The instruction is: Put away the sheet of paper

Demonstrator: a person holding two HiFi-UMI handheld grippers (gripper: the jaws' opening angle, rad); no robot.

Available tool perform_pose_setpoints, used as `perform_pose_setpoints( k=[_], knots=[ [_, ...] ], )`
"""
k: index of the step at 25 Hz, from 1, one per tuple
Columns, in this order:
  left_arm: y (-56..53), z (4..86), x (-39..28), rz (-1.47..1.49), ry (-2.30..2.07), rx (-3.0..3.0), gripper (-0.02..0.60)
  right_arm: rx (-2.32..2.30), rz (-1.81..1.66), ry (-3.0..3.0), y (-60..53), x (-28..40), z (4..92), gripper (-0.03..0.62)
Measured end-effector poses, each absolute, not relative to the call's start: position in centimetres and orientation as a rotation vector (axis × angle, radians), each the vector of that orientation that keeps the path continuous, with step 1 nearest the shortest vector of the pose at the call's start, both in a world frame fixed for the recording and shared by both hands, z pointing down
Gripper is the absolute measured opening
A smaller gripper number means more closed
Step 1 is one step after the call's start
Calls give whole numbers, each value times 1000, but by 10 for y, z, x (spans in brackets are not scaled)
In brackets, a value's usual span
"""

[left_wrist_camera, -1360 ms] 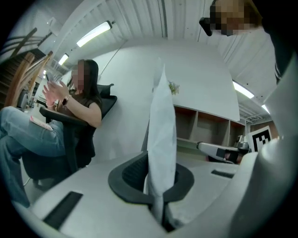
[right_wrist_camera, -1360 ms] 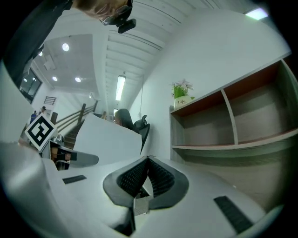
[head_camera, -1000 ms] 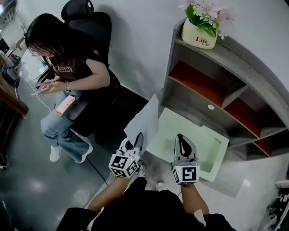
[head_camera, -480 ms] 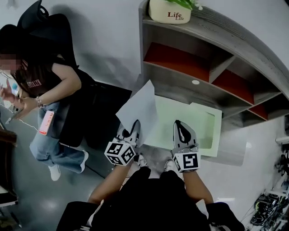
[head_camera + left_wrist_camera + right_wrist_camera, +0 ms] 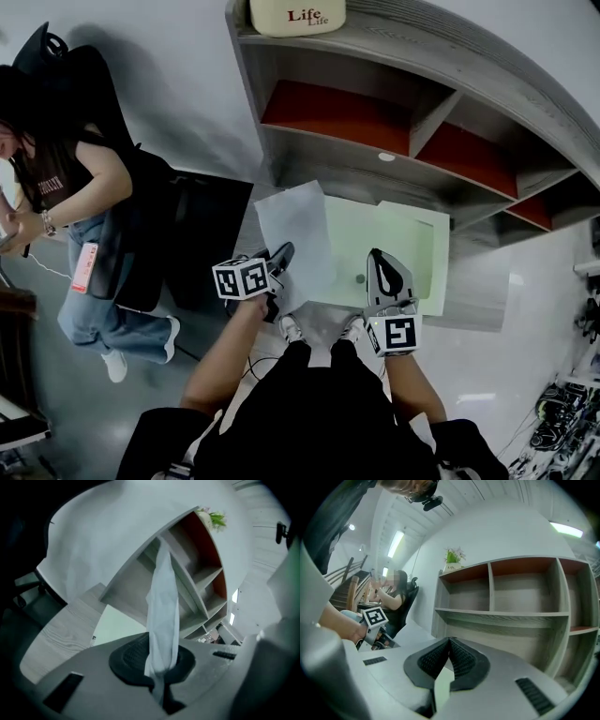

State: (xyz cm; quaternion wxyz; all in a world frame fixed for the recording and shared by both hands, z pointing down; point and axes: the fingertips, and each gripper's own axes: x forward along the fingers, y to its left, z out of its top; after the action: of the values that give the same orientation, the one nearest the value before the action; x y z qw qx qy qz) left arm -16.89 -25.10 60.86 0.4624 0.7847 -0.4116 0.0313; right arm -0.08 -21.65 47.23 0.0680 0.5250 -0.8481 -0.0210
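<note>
Nearly edge-on, paper (image 5: 163,606) in left gripper (image 5: 279,253)

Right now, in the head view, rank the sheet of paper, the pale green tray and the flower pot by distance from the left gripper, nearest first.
1. Sheet of paper: pinched in the left gripper.
2. Pale green tray: to its right.
3. Flower pot: atop the shelf, farthest.

Open bays of the shelf unit (image 5: 427,117) ahead, green tray (image 5: 412,246) before them, seated person (image 5: 66,183) at left
</note>
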Motion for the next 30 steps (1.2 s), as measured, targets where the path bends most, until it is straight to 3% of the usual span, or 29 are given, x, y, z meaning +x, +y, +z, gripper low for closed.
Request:
perform_pose_setpoints(
  k=[13, 30],
  knots=[
    [-280, 721, -131, 531, -944, 1783, 6, 1608, -17, -2469, -221, 62, 498, 21],
    [-278, 733, -52, 592, -857, 1787, 28, 1631, 36, -2457, -230, 91, 516, 21]
  ],
)
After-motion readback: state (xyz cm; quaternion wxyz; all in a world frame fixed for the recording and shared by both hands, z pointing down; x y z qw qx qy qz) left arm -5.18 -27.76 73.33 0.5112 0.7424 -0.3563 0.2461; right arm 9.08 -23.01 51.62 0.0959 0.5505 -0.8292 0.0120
